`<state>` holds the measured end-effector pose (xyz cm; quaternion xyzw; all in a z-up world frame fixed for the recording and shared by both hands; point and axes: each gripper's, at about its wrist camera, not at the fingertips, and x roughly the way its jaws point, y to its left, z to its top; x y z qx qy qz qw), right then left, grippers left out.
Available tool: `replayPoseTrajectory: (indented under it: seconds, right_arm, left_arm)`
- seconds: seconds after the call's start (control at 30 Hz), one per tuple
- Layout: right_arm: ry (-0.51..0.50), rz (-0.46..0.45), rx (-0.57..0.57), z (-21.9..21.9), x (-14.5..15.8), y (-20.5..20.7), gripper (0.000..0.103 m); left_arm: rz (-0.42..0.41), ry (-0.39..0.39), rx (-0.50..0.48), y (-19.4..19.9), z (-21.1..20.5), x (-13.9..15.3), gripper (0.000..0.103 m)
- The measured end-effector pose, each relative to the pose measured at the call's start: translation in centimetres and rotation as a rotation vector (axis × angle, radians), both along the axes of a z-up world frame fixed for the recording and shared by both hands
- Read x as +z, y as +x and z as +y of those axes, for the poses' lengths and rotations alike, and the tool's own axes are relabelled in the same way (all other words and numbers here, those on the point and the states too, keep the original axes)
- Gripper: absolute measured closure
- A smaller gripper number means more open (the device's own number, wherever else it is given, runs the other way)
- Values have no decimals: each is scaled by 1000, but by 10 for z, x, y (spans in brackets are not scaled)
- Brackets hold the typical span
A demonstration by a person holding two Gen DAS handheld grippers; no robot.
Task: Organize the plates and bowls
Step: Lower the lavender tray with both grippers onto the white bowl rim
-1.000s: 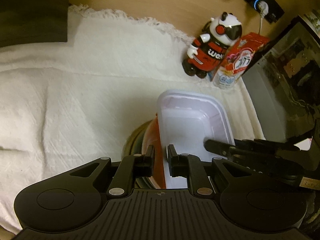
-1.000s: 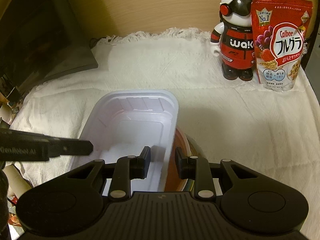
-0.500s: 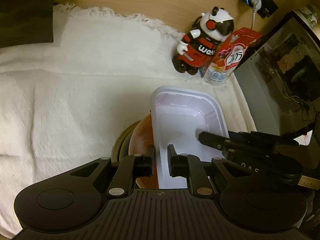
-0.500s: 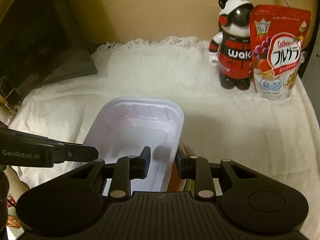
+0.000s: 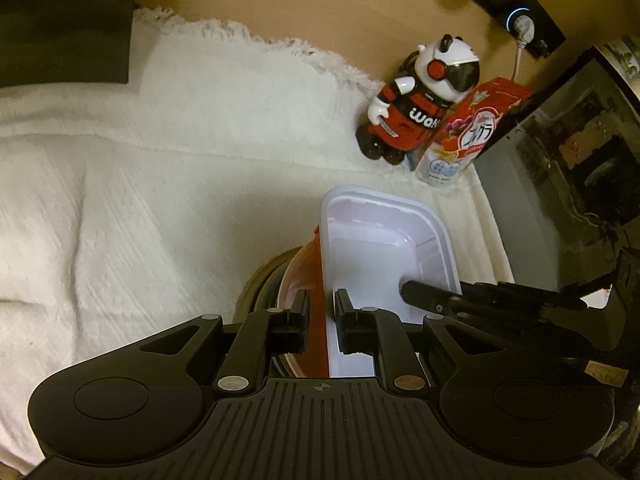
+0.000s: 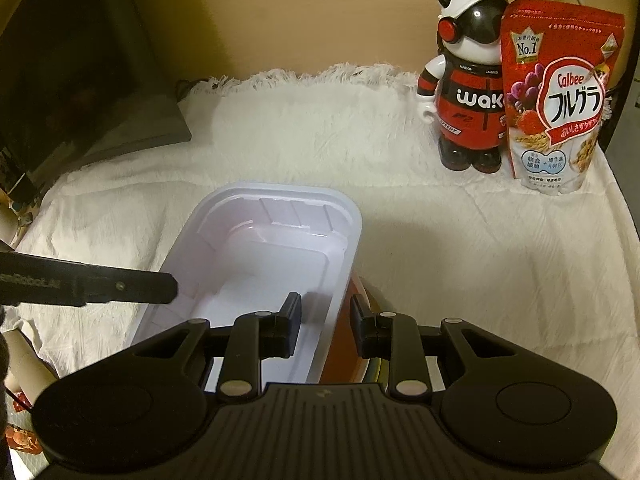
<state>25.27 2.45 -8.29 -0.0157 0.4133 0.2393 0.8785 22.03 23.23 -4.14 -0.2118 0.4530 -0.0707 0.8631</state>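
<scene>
A white rectangular plastic tray (image 5: 380,248) sits on top of a red-orange bowl (image 5: 308,264), which rests in a stack of dark plates (image 5: 260,284) on the white cloth. My left gripper (image 5: 321,320) is shut on the stack's left edge, pinching the tray wall and red bowl rim. My right gripper (image 6: 325,322) is shut on the tray's right wall (image 6: 340,280) and the red bowl (image 6: 344,352) beneath it. Each gripper's finger shows in the other's view. The plates under the bowl are mostly hidden.
A panda figurine (image 6: 468,92) and a red Calbee cereal bag (image 6: 560,96) stand at the back right of the cloth (image 6: 440,240). A dark monitor (image 6: 72,60) stands at the left, another dark screen (image 5: 568,148) at the right. A wooden wall runs behind.
Both grippers with the stack have shifted slightly over the cloth between frames, back then forward again. Both grips stay as they were.
</scene>
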Motion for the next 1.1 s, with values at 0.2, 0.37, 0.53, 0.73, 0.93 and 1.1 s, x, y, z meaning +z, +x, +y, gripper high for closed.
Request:
replayPoseTrajectory:
  seconds: [0.2, 0.37, 0.53, 0.73, 0.93, 1.1]
  right_arm:
    - [0, 0, -5, 1, -1, -2, 77]
    - [0, -1, -15, 0, -1, -4, 77]
    - [-12, -16, -27, 2, 0, -9, 77]
    - [-35, -41, -60, 3, 4, -6, 77]
    - [-55, -48, -86, 2, 5, -3, 77]
    - [-53, -44, -115, 3, 3, -4, 77]
  left_arm:
    - [7, 3, -20, -2, -4, -1, 89]
    - [12, -1, -38, -2, -7, -5, 89]
    - [7, -8, -56, 0, -6, -8, 89]
    - [-5, -22, -83, -2, -4, -4, 89]
    - [17, -33, -113, 2, -6, -12, 89]
    - [-11, -50, -107, -1, 6, -8, 89]
